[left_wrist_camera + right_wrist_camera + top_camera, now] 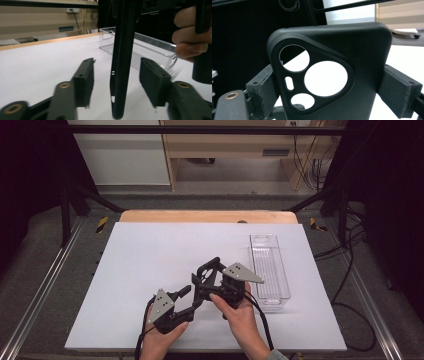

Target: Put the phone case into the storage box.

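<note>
A black phone case (332, 75) is up off the table, held on edge between the two hands near the front of the white sheet. It is a soft-looking shell with a big rounded-triangle cutout for the cameras, and through its holes you can see the white surface behind. The right gripper (210, 279) has it: its two padded jaws press on the long sides of the case, one on each side, and the case stands upright between them. From above, the case (206, 275) sticks out ahead of that gripper, angled toward the far left.

The left gripper (182, 295) sits just beside it, low and to the left, pointing at the case's edge. Its jaws stand apart, with the thin edge of the case (121, 57) running up between them and a clear gap on both sides, so neither pad touches it. No earlier look is on hand to compare.

The person's right hand (240, 307) wraps its gripper's handle, and the left hand (162, 335) does the same near the front edge of the table.

A little to the right of the hands lies a clear plastic tray (270, 270), long and narrow, resting on the white sheet (150, 265) that covers the wooden table (207, 216). Tray and case are apart.
</note>
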